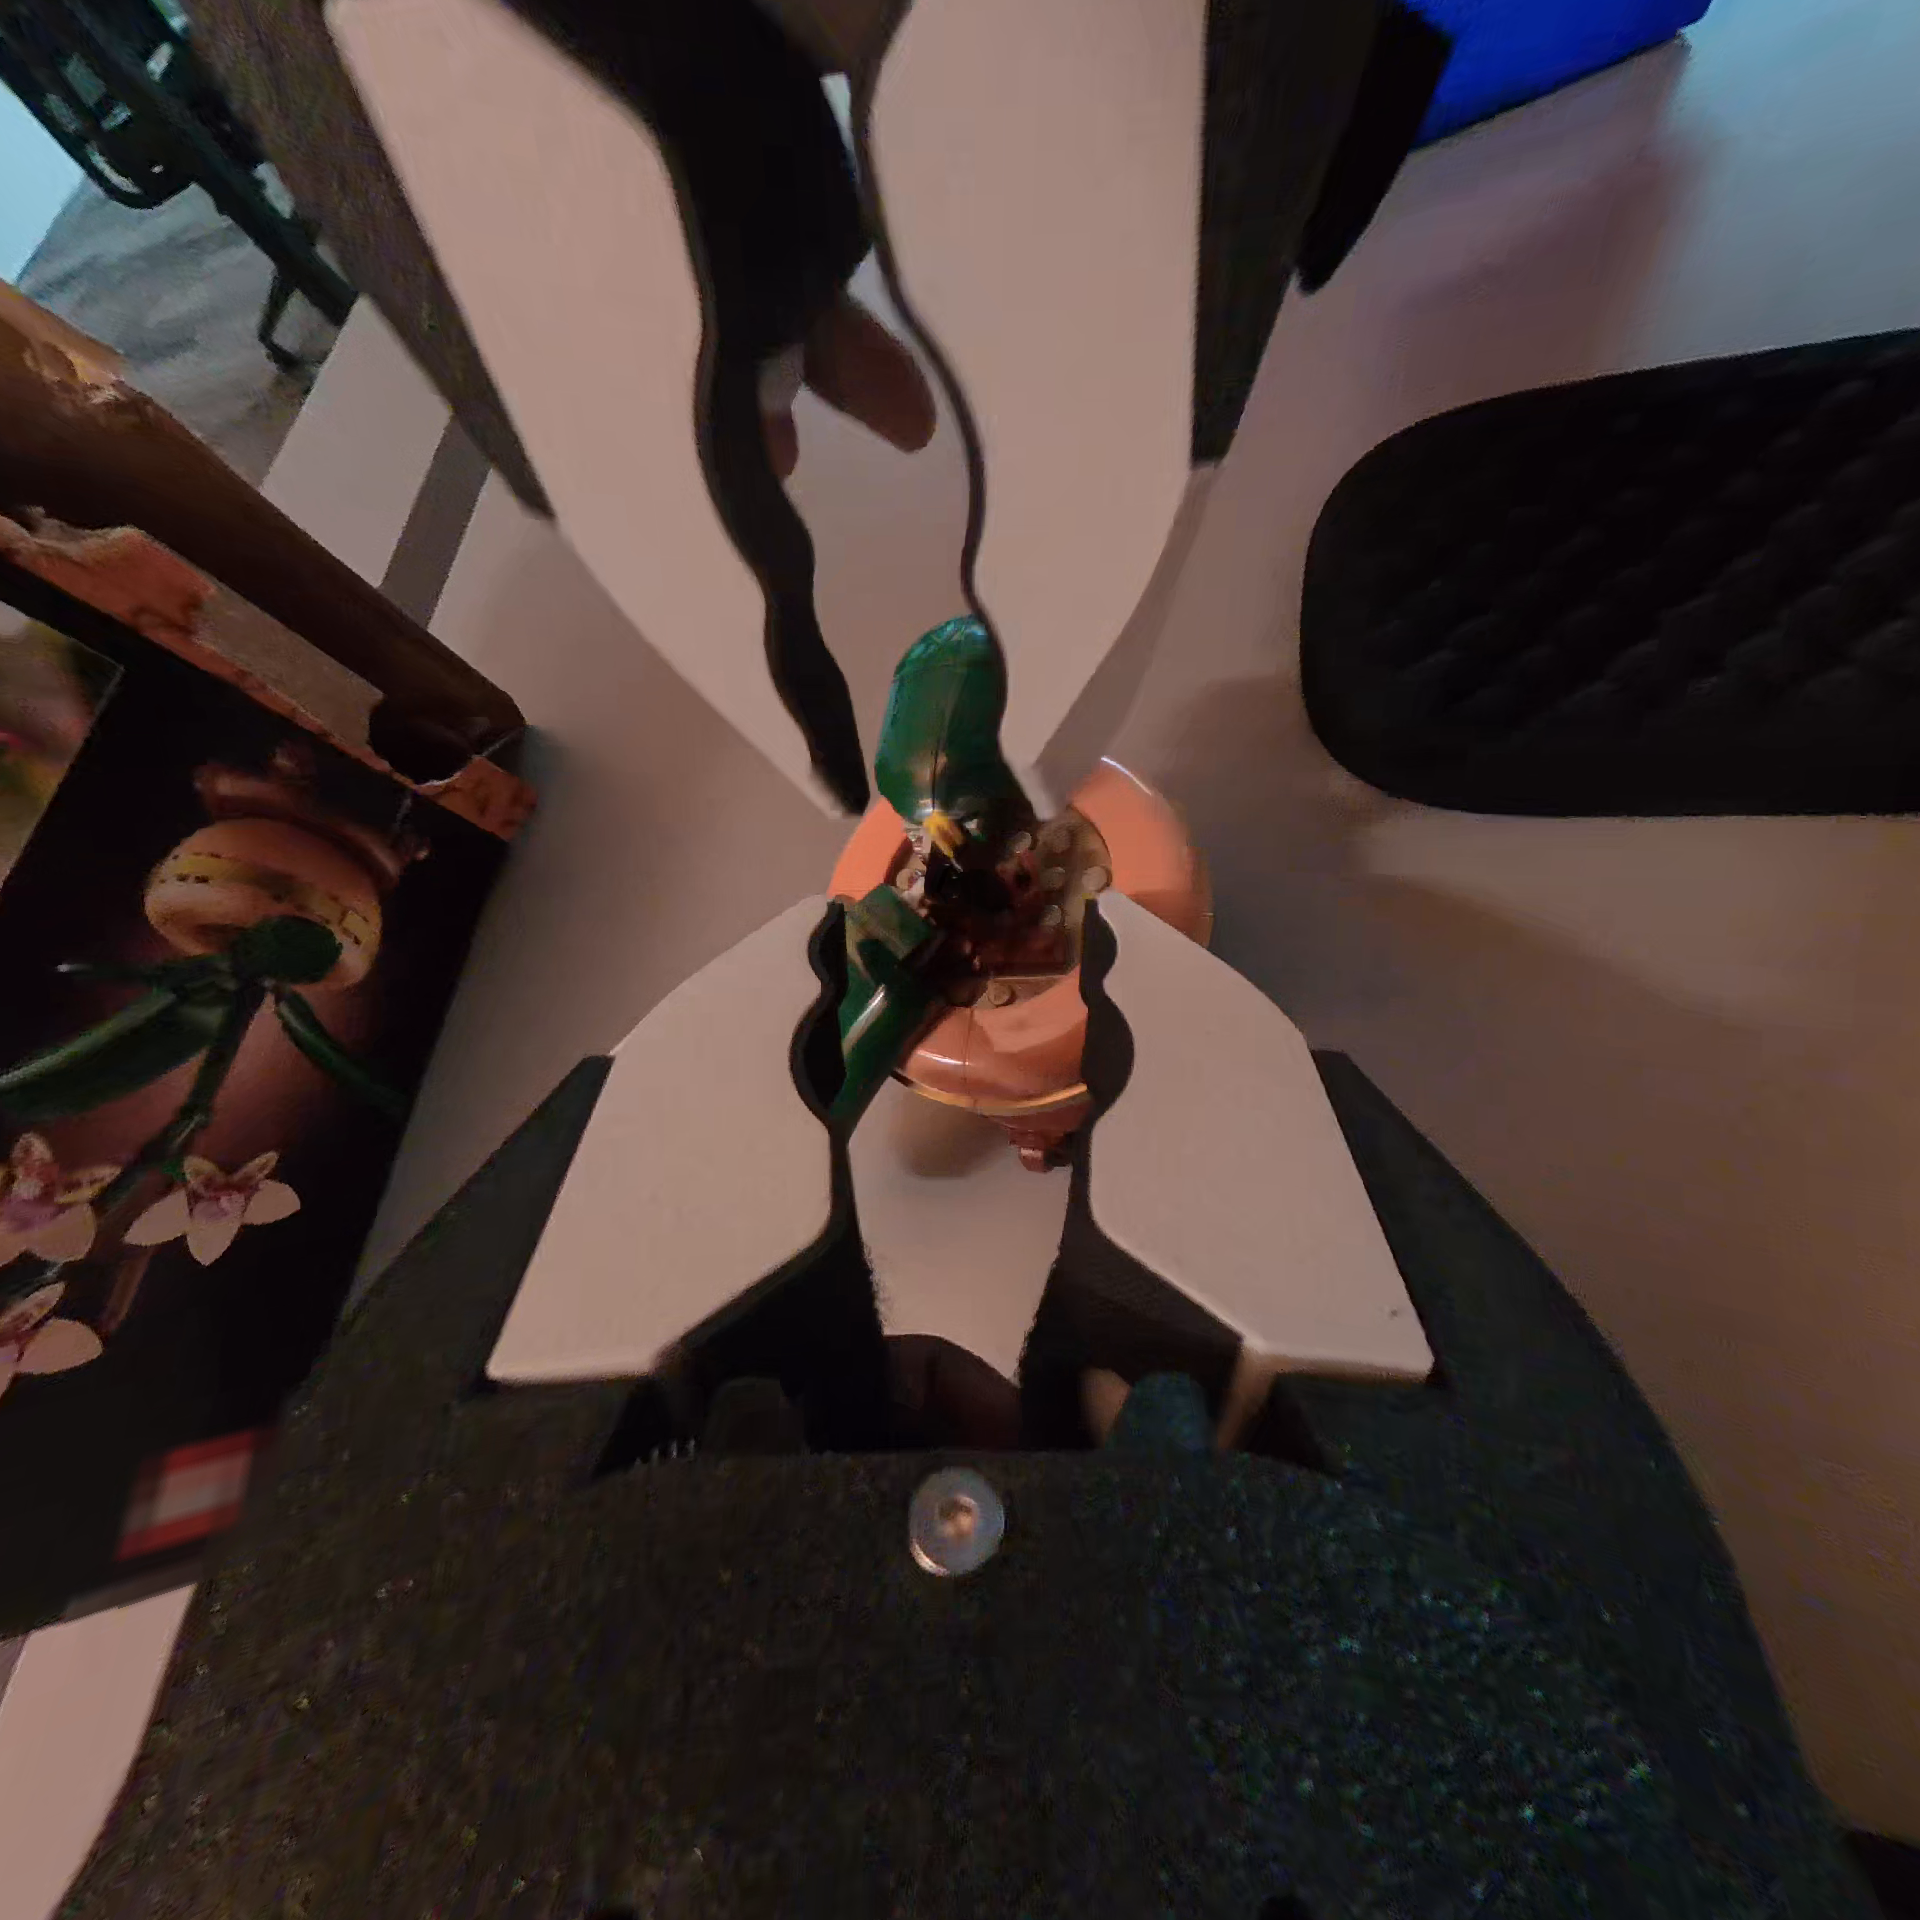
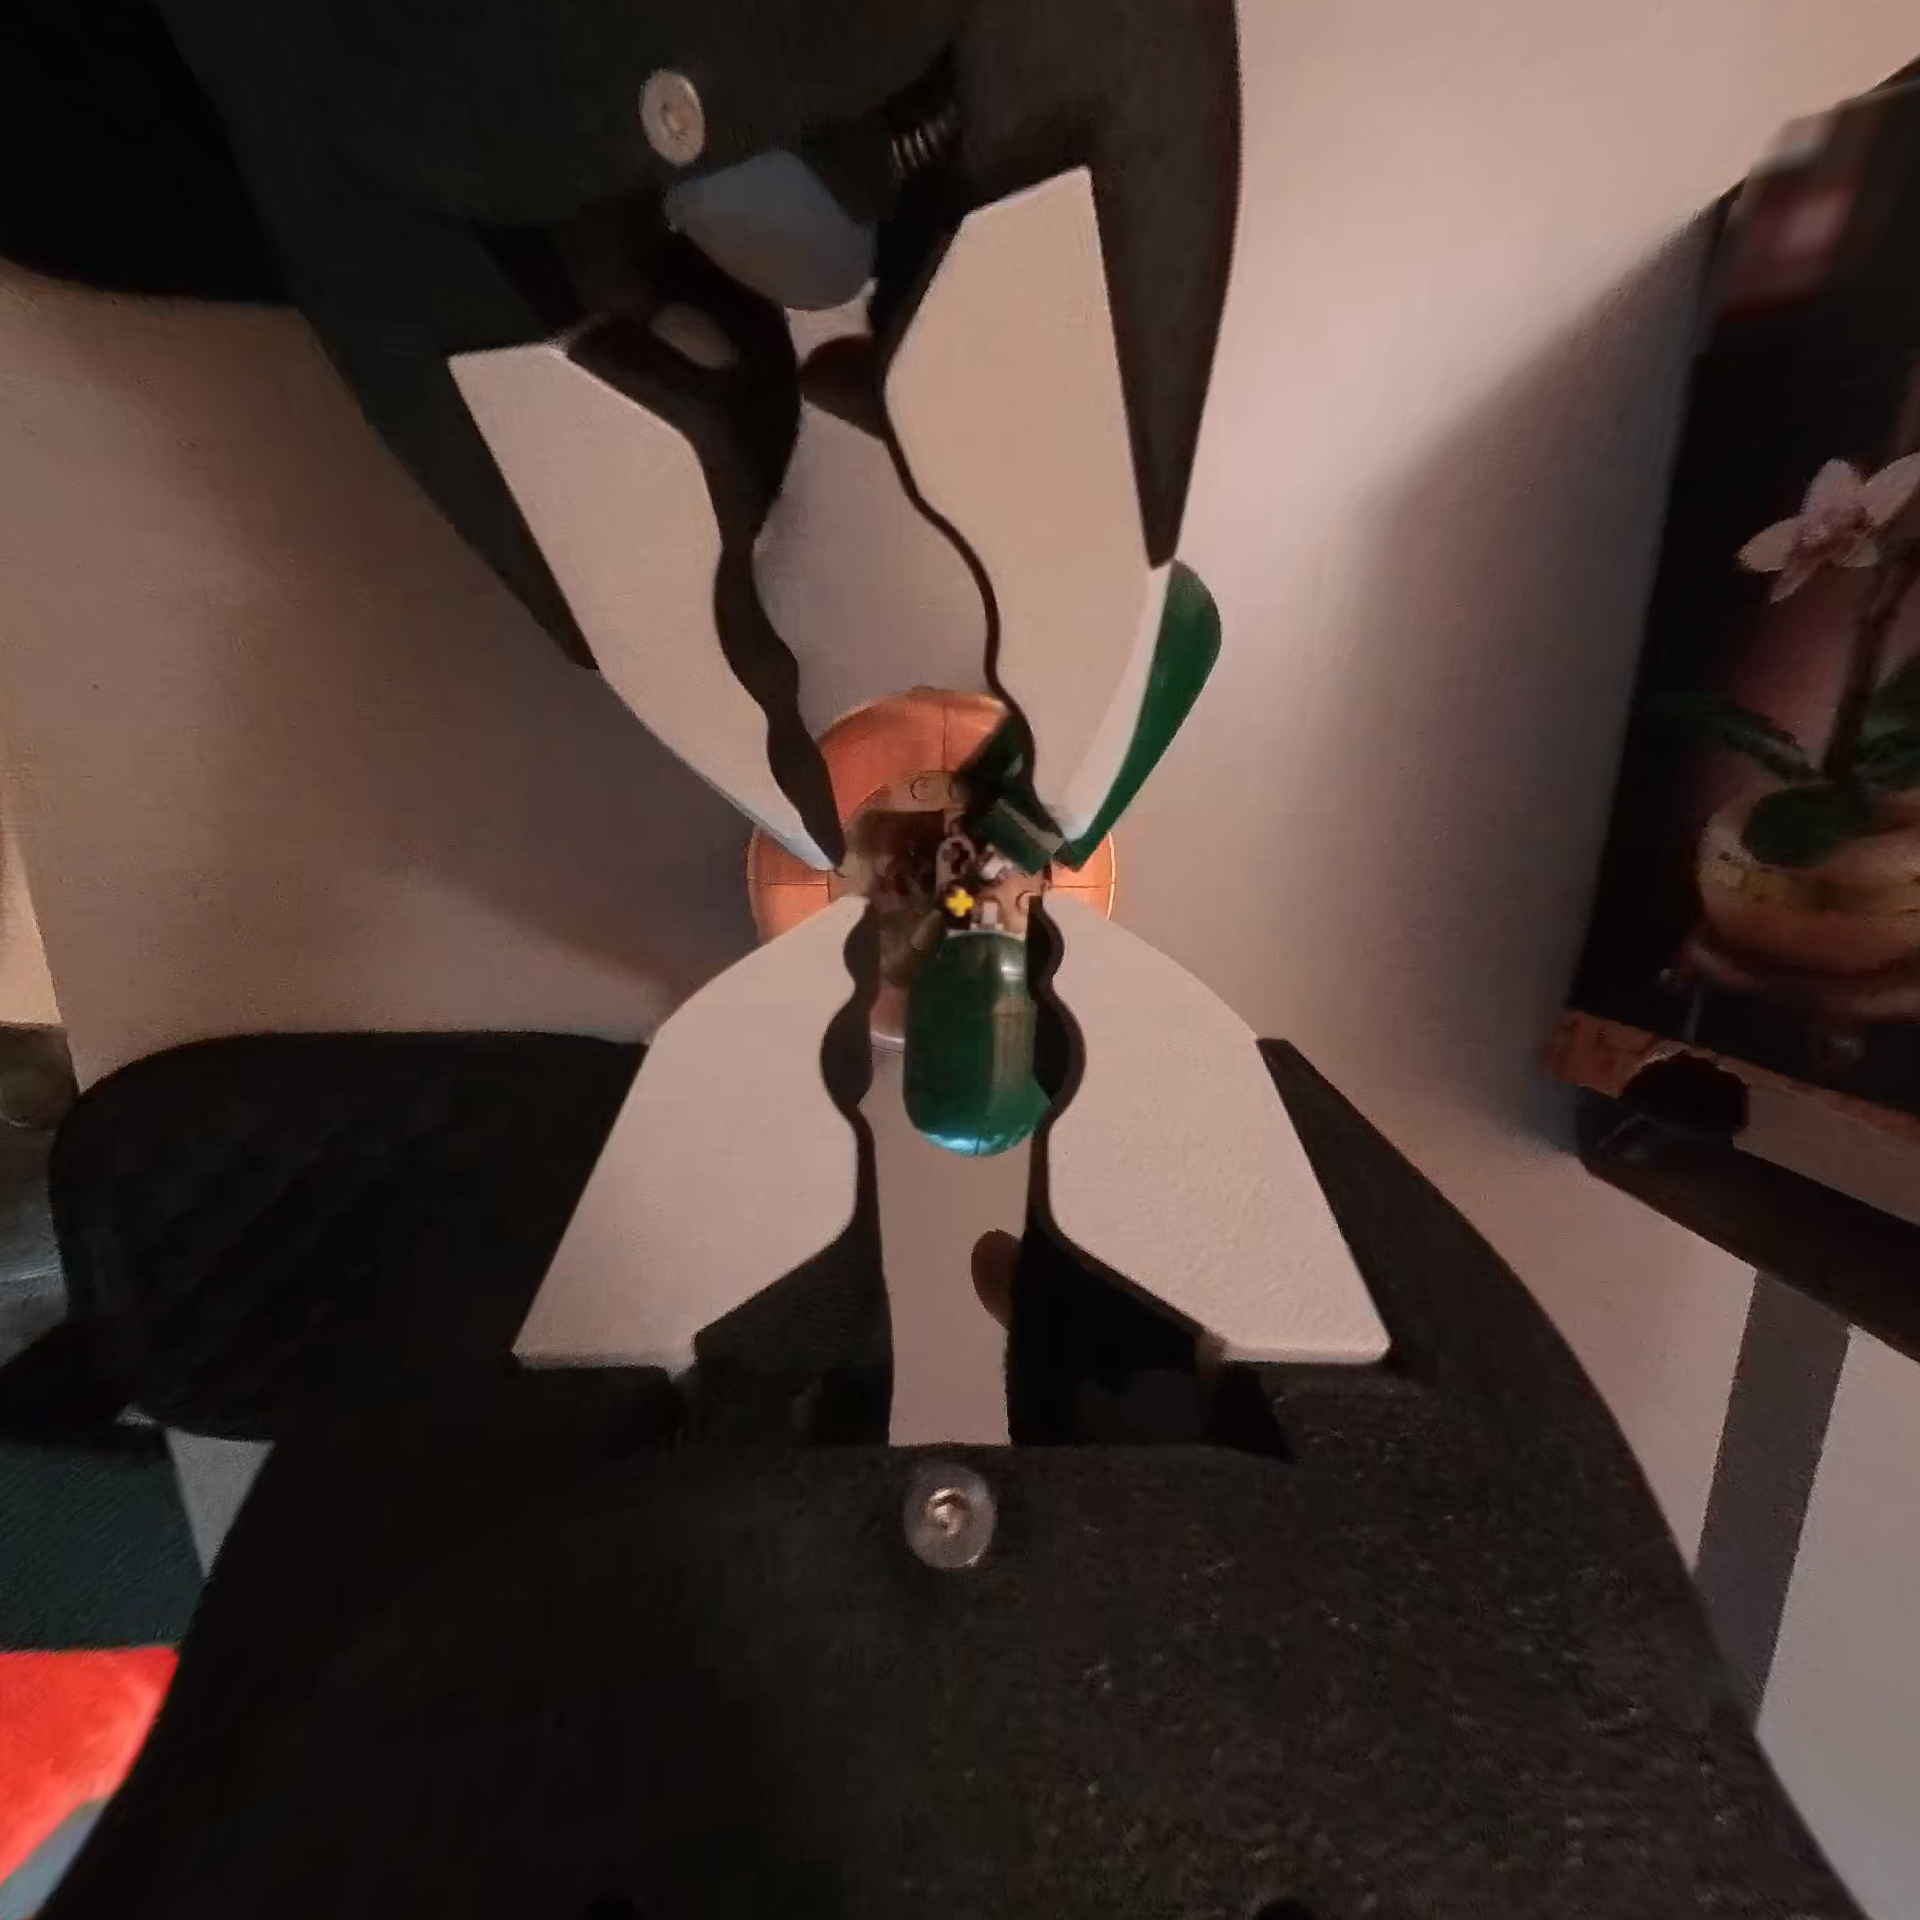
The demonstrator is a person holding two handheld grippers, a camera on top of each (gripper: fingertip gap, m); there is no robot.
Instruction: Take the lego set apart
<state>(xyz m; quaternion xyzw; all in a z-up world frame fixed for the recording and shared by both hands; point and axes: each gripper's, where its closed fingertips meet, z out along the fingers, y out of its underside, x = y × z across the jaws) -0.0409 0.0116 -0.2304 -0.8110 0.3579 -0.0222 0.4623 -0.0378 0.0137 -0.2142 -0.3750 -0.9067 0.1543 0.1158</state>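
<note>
A small terracotta toy flowerpot (image 1: 1091, 935) stands on a white table (image 1: 1558, 1143), boxed in between a picture box (image 1: 208, 987) and a black pad (image 1: 1621, 592). The left gripper (image 1: 951, 914) and right gripper (image 2: 951, 914) meet over it, jaws parted around two green leaves (image 2: 971, 1049), neither visibly clamped.

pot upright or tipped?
Upright. The pot stands on the table, its open top facing up, both green leaves still plugged in.

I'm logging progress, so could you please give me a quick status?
Left tongs open around pot. Right tongs open around leaf. Nothing blocking.
</note>
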